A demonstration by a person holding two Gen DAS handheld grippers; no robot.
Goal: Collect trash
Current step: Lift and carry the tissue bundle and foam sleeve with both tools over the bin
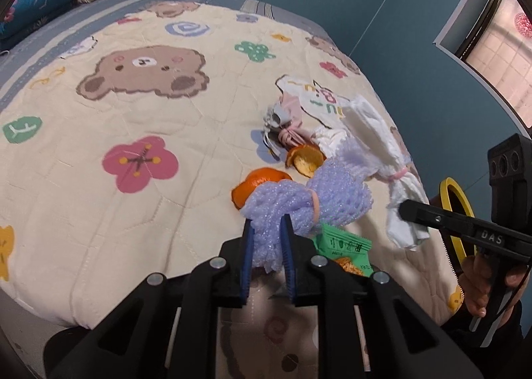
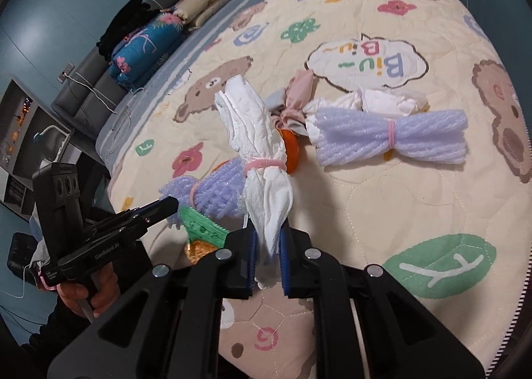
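Left tongs (image 1: 267,246) clamped on the purple foam net (image 1: 299,202), right tongs (image 2: 267,257) clamped on the white tissue bundle (image 2: 256,146); each bundle's long axis runs forward from its tongs, above the bed (image 2: 415,212).

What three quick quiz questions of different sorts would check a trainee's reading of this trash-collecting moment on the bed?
1. True or false: the left gripper is shut on a purple foam net bundle.
2. Multiple choice: what does the right gripper hold? A) an orange peel B) a white tissue bundle tied with a pink band C) a green snack wrapper
3. Fill in: a second purple foam net bundle lies on the quilt, tied in the middle with a ____ band.

Key: 1 true. 2 B, the white tissue bundle. 3 pink.
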